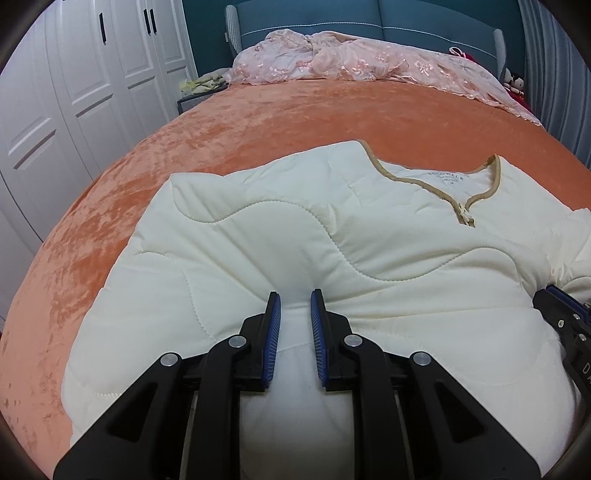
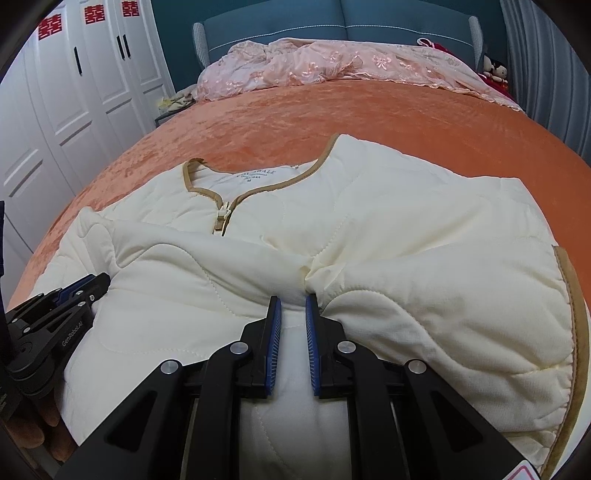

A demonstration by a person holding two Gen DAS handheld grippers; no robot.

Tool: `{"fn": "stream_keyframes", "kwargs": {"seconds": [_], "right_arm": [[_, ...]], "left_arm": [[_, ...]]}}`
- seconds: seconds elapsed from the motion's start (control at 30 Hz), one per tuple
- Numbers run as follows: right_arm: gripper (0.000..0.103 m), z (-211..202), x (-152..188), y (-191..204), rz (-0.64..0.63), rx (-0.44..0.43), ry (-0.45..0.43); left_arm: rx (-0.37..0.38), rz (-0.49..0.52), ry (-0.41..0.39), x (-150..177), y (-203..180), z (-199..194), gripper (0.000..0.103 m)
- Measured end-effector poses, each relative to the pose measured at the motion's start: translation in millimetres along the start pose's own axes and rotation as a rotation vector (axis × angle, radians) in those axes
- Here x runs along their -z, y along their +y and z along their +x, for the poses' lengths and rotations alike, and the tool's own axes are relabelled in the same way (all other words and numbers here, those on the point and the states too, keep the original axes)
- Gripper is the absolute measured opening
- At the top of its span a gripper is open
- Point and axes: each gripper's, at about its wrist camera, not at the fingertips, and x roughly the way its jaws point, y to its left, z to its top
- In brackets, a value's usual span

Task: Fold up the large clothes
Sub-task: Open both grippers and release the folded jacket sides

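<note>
A cream quilted jacket (image 1: 332,236) with tan trim and a zip neckline lies on the orange bed cover, collar away from me; it also shows in the right wrist view (image 2: 406,229). My left gripper (image 1: 295,295) is shut on a thick fold of the jacket near its lower edge, with fabric bunched between the blue pads. My right gripper (image 2: 293,299) is shut on another bunched fold of the same jacket, further right. Each gripper shows at the edge of the other's view: the right gripper (image 1: 565,317) and the left gripper (image 2: 74,291).
The orange bed cover (image 1: 258,122) stretches beyond the jacket. A pink lace blanket (image 1: 351,62) is heaped by the blue headboard (image 1: 314,18). White wardrobe doors (image 1: 74,74) stand to the left, and a small bedside stand (image 1: 195,96) with clutter.
</note>
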Motion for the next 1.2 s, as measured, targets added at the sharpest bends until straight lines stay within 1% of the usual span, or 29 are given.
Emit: {"fn": "stream_keyframes", "kwargs": {"seconds": [0.17, 0.53, 0.7, 0.77, 0.8, 0.83, 0.87, 0.9, 0.93, 0.97, 1.0, 1.03, 1.07, 1.1, 1.2], "right_arm": [[0.010, 0.5, 0.8, -0.8, 0.005, -0.008, -0.010], [0.010, 1.5, 3.2, -1.5, 0.002, -0.010, -0.025], [0.010, 0.1, -0.9, -3.0, 0.011, -0.020, -0.008], [0.010, -5.8, -5.7, -8.1, 0.039, -0.040, 0.007], [0.010, -13.3, -7.4, -11.9, 0.066, -0.030, 0.017], [0.014, -25.7, -7.7, -16.8, 0.101, -0.005, 0.018], [0.021, -41.4, -5.6, -22.5, 0.132, 0.005, 0.004], [0.022, -60.3, -1.3, -29.4, 0.158, 0.009, -0.012], [0.027, -79.6, 4.8, -36.8, 0.173, 0.008, -0.022], [0.033, -97.5, 11.7, -44.7, 0.182, 0.006, -0.027], [0.036, -117.7, 21.5, -54.3, 0.192, 0.008, -0.030], [0.043, -135.3, 31.1, -63.7, 0.202, 0.011, -0.034], [0.049, -152.7, 42.1, -73.8, 0.214, 0.018, -0.037], [0.051, -168.8, 53.6, -84.2, 0.228, 0.029, -0.037], [0.053, -198.7, 77.5, -105.6, 0.272, 0.056, -0.022]], "left_arm": [[-0.004, 0.002, -0.014, 2.2, -0.7, 0.9, 0.016], [-0.044, 0.031, -0.033, 4.9, -8.4, 3.0, 0.016], [-0.048, 0.037, -0.018, 2.0, -9.6, 2.2, 0.016], [-0.021, 0.022, 0.006, -3.0, -3.5, -0.9, 0.017], [-0.006, 0.010, 0.029, -5.6, 2.7, -3.9, 0.020], [0.004, -0.011, 0.055, -7.9, 11.7, -10.5, 0.025], [0.025, -0.037, 0.070, -8.4, 21.7, -19.9, 0.033], [0.049, -0.061, 0.076, -6.8, 33.1, -31.8, 0.040], [0.056, -0.078, 0.073, -3.3, 46.3, -46.7, 0.054], [0.058, -0.088, 0.066, 2.0, 59.1, -60.8, 0.065], [0.061, -0.097, 0.059, 8.6, 72.0, -74.2, 0.070], [0.069, -0.110, 0.058, 16.8, 86.7, -87.1, 0.078], [0.078, -0.130, 0.064, 25.9, 101.5, -97.2, 0.081], [0.084, -0.155, 0.078, 35.8, 116.6, -105.4, 0.081], [0.091, -0.225, 0.123, 56.4, 145.6, -116.7, 0.081]]}}
